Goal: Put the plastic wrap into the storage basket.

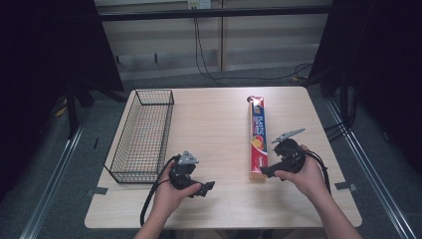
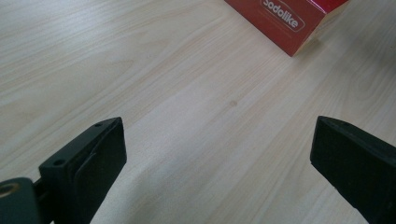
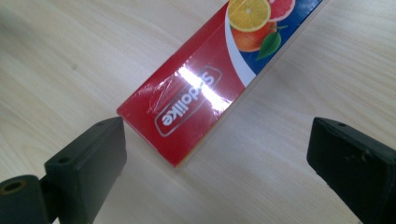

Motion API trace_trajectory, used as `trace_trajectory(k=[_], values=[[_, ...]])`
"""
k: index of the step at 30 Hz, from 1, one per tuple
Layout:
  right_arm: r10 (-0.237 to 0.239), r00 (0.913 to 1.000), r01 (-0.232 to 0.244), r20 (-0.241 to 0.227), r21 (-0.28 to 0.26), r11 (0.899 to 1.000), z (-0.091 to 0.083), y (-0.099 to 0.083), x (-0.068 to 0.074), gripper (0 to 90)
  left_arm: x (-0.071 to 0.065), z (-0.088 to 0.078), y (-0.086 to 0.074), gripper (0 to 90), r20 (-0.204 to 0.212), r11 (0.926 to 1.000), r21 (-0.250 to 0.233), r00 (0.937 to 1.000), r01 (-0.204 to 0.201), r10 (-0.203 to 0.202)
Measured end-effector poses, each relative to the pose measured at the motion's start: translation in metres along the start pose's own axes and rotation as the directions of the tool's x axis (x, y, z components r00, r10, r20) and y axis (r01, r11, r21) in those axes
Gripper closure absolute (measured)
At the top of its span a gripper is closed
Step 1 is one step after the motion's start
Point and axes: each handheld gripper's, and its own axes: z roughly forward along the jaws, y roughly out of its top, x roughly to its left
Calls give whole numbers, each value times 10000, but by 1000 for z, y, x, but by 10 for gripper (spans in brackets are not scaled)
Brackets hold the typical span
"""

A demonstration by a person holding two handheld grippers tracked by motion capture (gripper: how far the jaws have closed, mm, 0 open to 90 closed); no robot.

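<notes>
The plastic-wrap box (image 1: 258, 138) was a long, narrow carton of glossy printed card, red at its near end and blue farther along, with citrus fruit pictured on top; a glare streak ran across its shiny face in the right gripper view. It lay flat on the pale wood-grain table (image 1: 214, 129), lengthwise away from the person, on the right half.

The right gripper (image 3: 217, 154) hovered at the box's near end with its matte black jaws spread wide; the red corner of the box sat between them, closer to the left jaw in its own view, and neither pad touched it. The left gripper (image 2: 217, 154) was held over bare tabletop, its jaws likewise wide apart and holding nothing, the box's red end well ahead of them.

A black wire basket (image 1: 142, 134), rectangular and open-meshed, stood along the table's left side, well apart from the box. Nothing lay between the grippers and the box.
</notes>
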Motion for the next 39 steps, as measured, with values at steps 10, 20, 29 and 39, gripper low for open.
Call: trace_trajectory(k=[10, 20, 29, 39], values=[[1146, 9922, -1148, 488, 4, 9934, 18, 19, 1, 69, -1, 3, -1, 37, 84, 9998, 173, 9999, -87, 86], [2104, 9710, -2162, 1137, 417, 9755, 37, 49, -4, 82, 0, 5, -1, 37, 142, 9999, 138, 9999, -14, 13], [2607, 9492, -2782, 1761, 826, 9570, 60, 64, -10, 125, -2, 7, -1, 36, 170, 9995, 237, 9997, -197, 193], [3149, 9311, -3364, 1838, 996, 9364, 76, 72, -21, 137, -2, 10, -1, 36, 235, 9990, 355, 9994, -263, 255]])
